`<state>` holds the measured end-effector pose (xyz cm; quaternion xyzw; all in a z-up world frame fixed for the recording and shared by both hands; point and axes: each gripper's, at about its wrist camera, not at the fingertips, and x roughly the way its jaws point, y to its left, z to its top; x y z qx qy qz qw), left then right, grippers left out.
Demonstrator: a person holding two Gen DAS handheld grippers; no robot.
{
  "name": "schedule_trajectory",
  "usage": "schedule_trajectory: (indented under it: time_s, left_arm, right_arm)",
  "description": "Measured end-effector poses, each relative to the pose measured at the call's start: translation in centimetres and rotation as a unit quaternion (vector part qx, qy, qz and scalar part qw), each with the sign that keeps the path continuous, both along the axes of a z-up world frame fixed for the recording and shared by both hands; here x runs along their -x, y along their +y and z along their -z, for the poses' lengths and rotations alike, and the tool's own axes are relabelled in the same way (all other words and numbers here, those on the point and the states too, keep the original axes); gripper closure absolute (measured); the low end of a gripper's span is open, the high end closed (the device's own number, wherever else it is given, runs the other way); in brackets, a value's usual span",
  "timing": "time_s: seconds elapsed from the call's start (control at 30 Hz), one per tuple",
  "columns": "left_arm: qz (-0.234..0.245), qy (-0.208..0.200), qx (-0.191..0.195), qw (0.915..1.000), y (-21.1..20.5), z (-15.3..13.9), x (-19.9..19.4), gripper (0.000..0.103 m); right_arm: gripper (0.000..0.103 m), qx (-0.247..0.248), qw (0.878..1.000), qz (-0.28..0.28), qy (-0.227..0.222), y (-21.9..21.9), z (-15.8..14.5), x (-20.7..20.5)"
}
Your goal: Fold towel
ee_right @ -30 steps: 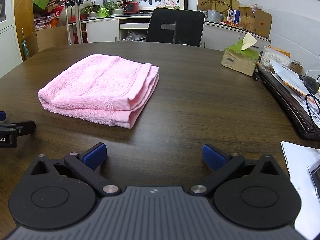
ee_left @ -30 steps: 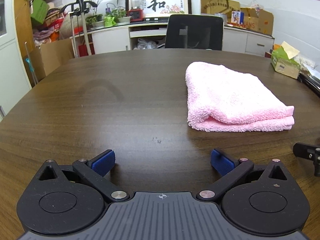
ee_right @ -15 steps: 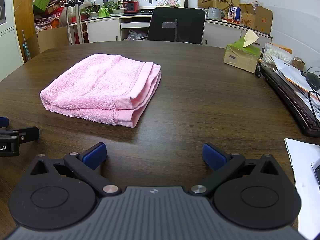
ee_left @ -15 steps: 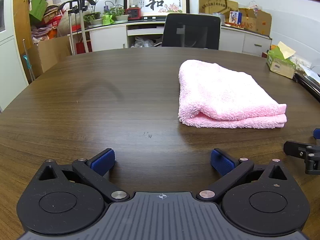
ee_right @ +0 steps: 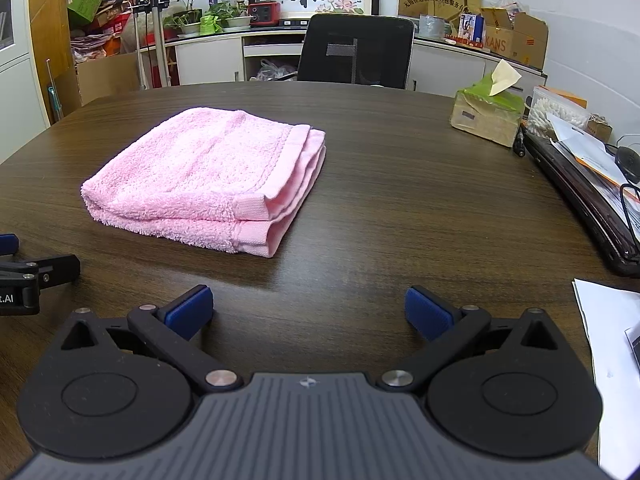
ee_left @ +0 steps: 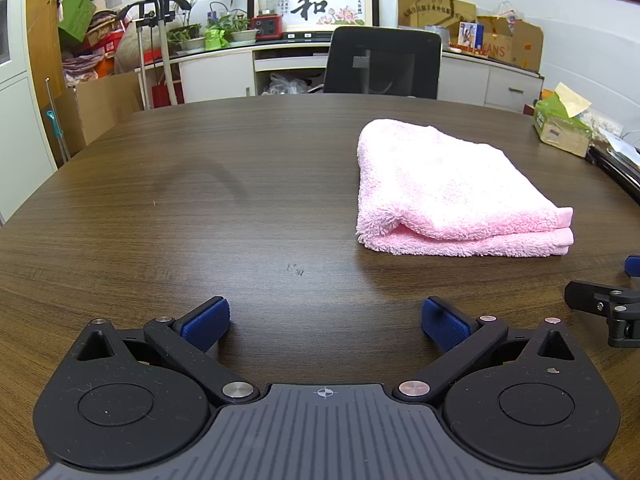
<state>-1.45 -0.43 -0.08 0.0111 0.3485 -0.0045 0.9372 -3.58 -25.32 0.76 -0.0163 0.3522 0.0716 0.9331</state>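
A pink towel [ee_left: 452, 192] lies folded in layers on the dark wooden table [ee_left: 200, 200]; in the right wrist view it [ee_right: 208, 176] sits left of centre. My left gripper [ee_left: 325, 324] is open and empty, low over the table, short of the towel and to its left. My right gripper [ee_right: 309, 314] is open and empty, short of the towel's near right corner. Each gripper's finger shows at the edge of the other's view.
A tissue box [ee_right: 486, 114], a dark keyboard tray [ee_right: 588, 196] with papers and white sheets [ee_right: 608, 332] line the table's right side. A black office chair [ee_left: 384, 64] stands at the far edge. Cabinets and boxes stand behind.
Both grippers have drawn back slightly from the towel and stay open. The towel has not moved.
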Motion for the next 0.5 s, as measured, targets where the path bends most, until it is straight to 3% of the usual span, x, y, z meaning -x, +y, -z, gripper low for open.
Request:
schedule_trajectory:
  time_s: [0.5]
  left_arm:
    - [0.000,0.000,0.000,1.0000,0.14,0.01,0.00,0.000]
  right_arm:
    - [0.000,0.000,1.000,0.000,0.000,-0.02,0.00,-0.02]
